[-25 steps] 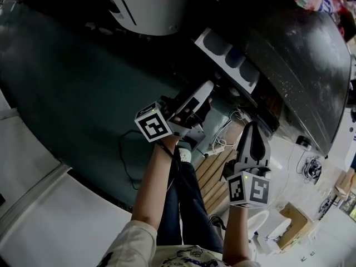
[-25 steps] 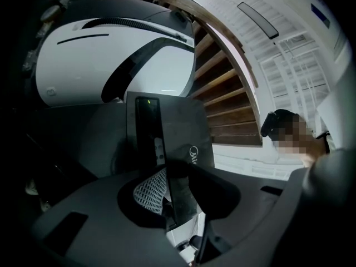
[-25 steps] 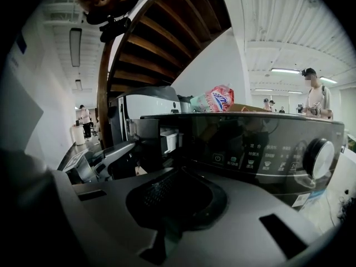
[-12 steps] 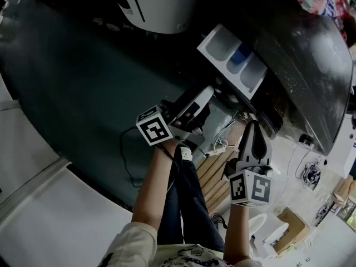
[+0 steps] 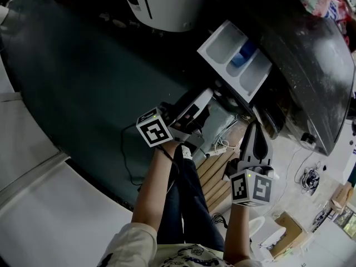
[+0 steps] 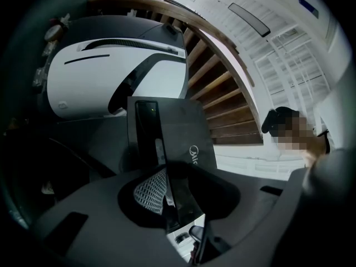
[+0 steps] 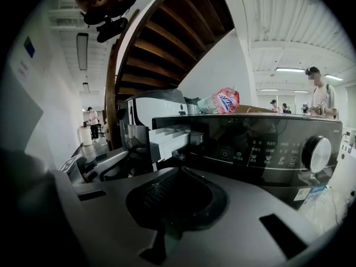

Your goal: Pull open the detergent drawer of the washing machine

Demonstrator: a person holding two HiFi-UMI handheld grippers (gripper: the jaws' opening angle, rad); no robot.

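Observation:
The dark washing machine (image 5: 303,60) fills the upper right of the head view. Its white detergent drawer (image 5: 236,52) sticks well out, showing three compartments, one with a blue insert. My left gripper (image 5: 204,98) is shut on the drawer's dark front panel (image 6: 178,132), which stands edge-on between the jaws (image 6: 169,199) in the left gripper view. My right gripper (image 5: 254,132) hangs below the machine's front, shut with nothing in it. In the right gripper view the jaws (image 7: 179,177) point at the control panel (image 7: 256,146), with the drawer (image 7: 167,138) at the left.
A white and black appliance (image 5: 161,4) stands beside the washer. A wooden staircase (image 6: 222,93) rises behind. A snack bag (image 7: 225,100) lies on the washer's top. A cable (image 5: 128,160) trails over the dark floor, and a cardboard box (image 5: 289,227) sits lower right. People stand far off (image 7: 320,93).
The white drawer has slid further out of the machine, drawn by my left gripper. More of its compartments show. My right gripper has kept its place.

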